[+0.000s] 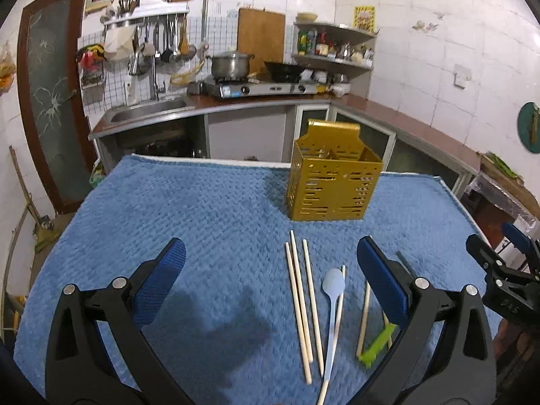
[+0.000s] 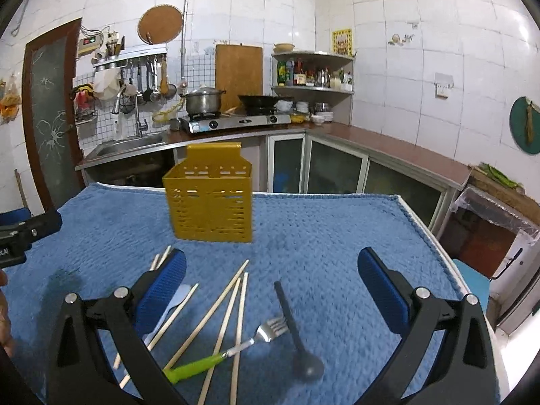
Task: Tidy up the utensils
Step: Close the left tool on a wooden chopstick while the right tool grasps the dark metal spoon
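Jaws apart — 2 spoons (image 2: 300, 344), 1 fork (image 2: 236, 347)

Partial embossed lettering, apparently "DAS", appears on the right gripper (image 1: 499, 270) body at the frame's right edge; no other text is legible

Left gripper (image 1: 271, 270) and right gripper (image 2: 271, 271) gape wide, empty.

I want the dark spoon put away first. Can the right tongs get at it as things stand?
Probably yes. The right tongs are open and empty, and the dark spoon lies on the blue towel between their fingers. Only the fork tines beside its handle crowd the grasp.
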The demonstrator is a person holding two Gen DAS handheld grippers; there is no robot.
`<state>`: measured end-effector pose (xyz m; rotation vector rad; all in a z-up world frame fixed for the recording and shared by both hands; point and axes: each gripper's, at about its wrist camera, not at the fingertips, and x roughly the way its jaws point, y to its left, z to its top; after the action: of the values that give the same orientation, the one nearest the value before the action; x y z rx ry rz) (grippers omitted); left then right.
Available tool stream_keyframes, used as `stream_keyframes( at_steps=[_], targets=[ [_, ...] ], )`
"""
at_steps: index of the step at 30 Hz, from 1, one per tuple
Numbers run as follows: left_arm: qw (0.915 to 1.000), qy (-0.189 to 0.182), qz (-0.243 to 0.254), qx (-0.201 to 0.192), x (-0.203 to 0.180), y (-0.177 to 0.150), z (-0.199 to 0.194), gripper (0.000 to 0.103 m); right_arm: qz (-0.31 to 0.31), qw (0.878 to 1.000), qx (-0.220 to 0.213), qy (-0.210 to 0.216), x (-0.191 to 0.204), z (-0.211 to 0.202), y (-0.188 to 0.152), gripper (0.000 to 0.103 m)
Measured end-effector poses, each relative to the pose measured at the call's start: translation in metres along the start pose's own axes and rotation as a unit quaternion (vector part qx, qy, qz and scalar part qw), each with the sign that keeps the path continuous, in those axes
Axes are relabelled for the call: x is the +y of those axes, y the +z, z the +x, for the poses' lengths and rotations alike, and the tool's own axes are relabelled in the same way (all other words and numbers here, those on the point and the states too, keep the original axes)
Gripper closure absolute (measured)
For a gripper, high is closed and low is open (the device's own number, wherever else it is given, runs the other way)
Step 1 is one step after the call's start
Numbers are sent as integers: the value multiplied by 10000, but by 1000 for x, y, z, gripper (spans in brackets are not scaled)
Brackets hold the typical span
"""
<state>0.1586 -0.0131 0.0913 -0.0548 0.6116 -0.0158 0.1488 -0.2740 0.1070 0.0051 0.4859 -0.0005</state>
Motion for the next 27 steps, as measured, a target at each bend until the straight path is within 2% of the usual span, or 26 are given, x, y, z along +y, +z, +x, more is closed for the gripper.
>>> stream_keyframes(
  at_steps=[6,11,15,19,21,25,27],
  targets=[
    [9983,-112,76,572,-8,-10,63,5,152,9981,591,10,-14,65,-16,4],
    [9950,-162,39,980,-9,-26,106,5,155,9944,1049,22,-21,103,-35,4],
    [9914,-251,6,1288,-8,-33,132,17,157,9901,1396,-36,-27,129,-47,6],
    [9878,-286,32,1532,-6,-41,148,29,164,9845,1748,-19,-29,148,-58,29],
    [9858,-324,73,1647,-6,-45,155,36,143,9823,1865,1,-29,156,-61,34],
    [9828,-404,70,1803,-4,-48,167,49,142,9773,2113,2,-29,169,-71,58],
    [9814,-431,120,1868,-5,-49,172,55,208,9769,2127,42,-31,171,-74,61]
  ],
)
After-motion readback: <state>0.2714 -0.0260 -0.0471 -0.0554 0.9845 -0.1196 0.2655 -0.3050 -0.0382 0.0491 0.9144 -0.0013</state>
